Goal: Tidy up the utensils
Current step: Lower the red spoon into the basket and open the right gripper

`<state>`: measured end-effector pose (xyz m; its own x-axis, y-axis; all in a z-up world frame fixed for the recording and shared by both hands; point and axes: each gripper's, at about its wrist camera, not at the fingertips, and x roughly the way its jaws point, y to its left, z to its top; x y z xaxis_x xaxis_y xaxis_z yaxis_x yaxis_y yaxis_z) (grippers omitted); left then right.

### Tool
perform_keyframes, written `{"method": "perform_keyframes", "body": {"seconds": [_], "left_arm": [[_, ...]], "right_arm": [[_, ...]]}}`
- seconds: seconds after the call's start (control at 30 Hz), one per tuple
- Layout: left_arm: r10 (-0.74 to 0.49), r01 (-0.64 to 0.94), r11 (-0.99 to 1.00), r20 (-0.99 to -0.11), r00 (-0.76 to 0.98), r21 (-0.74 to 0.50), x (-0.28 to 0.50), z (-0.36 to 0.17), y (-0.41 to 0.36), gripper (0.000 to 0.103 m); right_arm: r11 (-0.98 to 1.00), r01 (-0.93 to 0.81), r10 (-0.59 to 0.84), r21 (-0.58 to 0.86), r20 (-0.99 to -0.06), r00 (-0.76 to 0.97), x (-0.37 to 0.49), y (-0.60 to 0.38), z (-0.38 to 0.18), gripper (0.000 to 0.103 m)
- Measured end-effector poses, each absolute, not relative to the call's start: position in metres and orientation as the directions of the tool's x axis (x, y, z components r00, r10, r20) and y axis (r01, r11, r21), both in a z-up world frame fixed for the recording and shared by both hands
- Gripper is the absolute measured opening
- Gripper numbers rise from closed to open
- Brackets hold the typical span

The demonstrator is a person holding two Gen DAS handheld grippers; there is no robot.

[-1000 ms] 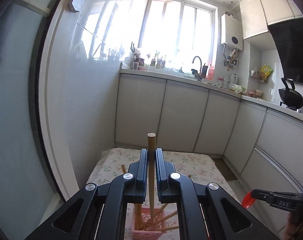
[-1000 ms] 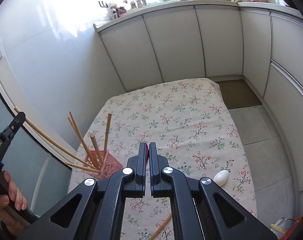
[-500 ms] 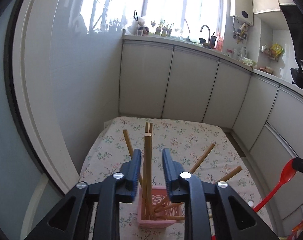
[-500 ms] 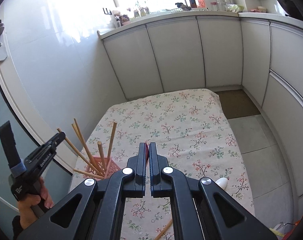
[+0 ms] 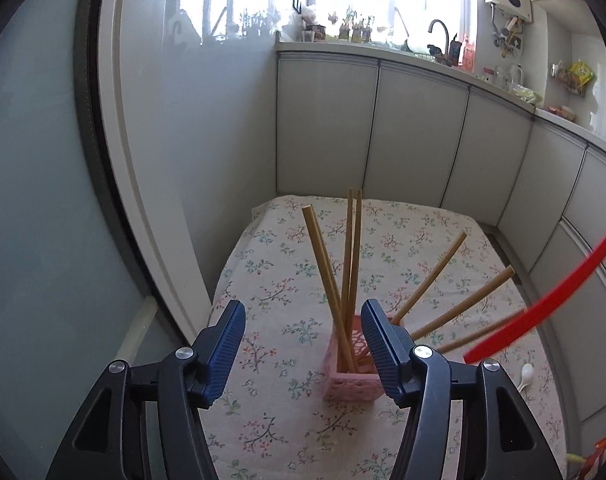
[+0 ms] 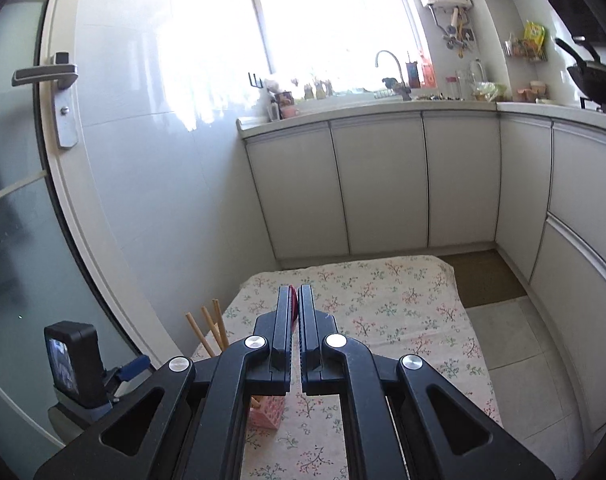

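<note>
A pink lattice holder (image 5: 353,376) stands on the floral cloth (image 5: 287,248) with several wooden chopsticks (image 5: 349,256) upright or leaning in it. My left gripper (image 5: 303,354) is open and empty, just above and before the holder. My right gripper (image 6: 295,294) is shut on a red utensil (image 6: 292,300), only a sliver showing between the jaws. Its long red handle (image 5: 543,304) crosses the right side of the left wrist view. The holder (image 6: 267,412) and some chopstick tips (image 6: 207,328) show low left in the right wrist view.
A white spoon (image 5: 526,374) lies on the cloth at the right. White kitchen cabinets (image 6: 383,184) stand behind the cloth. A glass door (image 6: 19,208) with a metal handle is on the left. The left gripper's camera block (image 6: 73,364) sits low left.
My left gripper opened, let the chopstick go into the holder, and drew back. My right gripper tilted upward, still shut on the red utensil, whose handle now reaches further into the left view.
</note>
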<state>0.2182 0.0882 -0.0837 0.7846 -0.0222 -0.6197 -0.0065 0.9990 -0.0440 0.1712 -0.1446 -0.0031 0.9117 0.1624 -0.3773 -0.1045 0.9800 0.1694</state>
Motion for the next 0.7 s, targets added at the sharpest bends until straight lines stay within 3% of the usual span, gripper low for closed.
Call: {"method": "perform_keyframes", "body": {"seconds": [0.47, 0.7], "left_arm": [[-0.043, -0.037, 0.995, -0.731, 0.681, -0.094, 0.237, -0.109, 0.114, 0.065], [-0.040, -0.043, 0.995, -0.758, 0.652, -0.090, 0.244, -0.119, 0.117, 0.065]], "right_arm": [[0.986, -0.083, 0.012, -0.142, -0.444, 0.896, 0.269, -0.027, -0.055, 0.002], [0.982, -0.066, -0.032, -0.179, -0.497, 0.867, 0.303, -0.017, -0.086, 0.002]]}}
